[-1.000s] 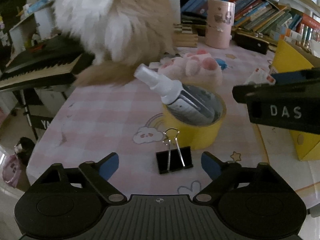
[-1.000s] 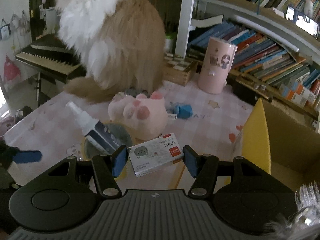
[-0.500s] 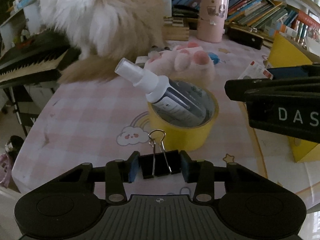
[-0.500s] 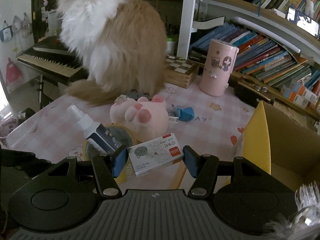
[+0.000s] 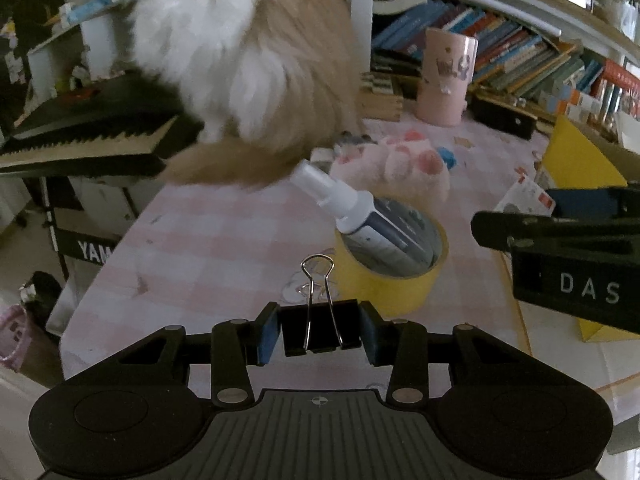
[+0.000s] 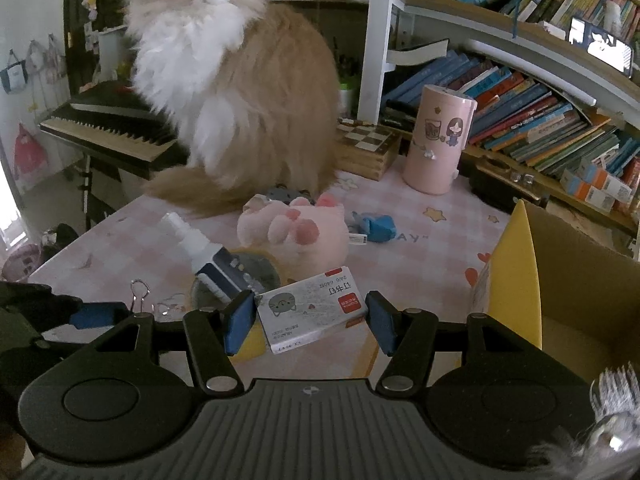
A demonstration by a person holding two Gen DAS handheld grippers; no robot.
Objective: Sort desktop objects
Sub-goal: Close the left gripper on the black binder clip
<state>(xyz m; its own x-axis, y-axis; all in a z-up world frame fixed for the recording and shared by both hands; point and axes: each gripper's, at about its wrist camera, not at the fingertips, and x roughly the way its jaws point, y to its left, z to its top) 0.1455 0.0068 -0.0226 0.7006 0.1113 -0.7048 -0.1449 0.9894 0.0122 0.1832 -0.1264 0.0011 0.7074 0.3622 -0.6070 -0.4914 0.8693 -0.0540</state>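
Clip and box are each already pinched, so the step in hand looks like carrying both to the yellow box (image 6: 516,276) at the right edge of the counter (image 5: 208,248). The left gripper (image 5: 319,330) has its blue fingers (image 5: 267,334) pressed against the two sides of the black binder clip (image 5: 320,330), whose wire handles stick up and forward toward the yellow tape roll (image 5: 390,280); the clip appears to be off the pink checked cloth. The right gripper (image 6: 306,322) pinches a small white staples box (image 6: 310,310), held tilted, with one corner against the left pad and the right pad near its other end, so that grip looks less square. A white spray bottle (image 5: 352,212) leans inside the tape roll, a pink paw plush (image 6: 296,232) lies behind it, and a cat (image 6: 240,92) sits at the far side, close to the work. To do this well, the person should keep both grips firm, lift clear of the bottle's nozzle before moving sideways, and bring one gripper at a time over the yellow box so the two do not collide. The tilted staples box could slip if swung quickly, and the cat may reach in, so slow, low, steady travel seems wise.
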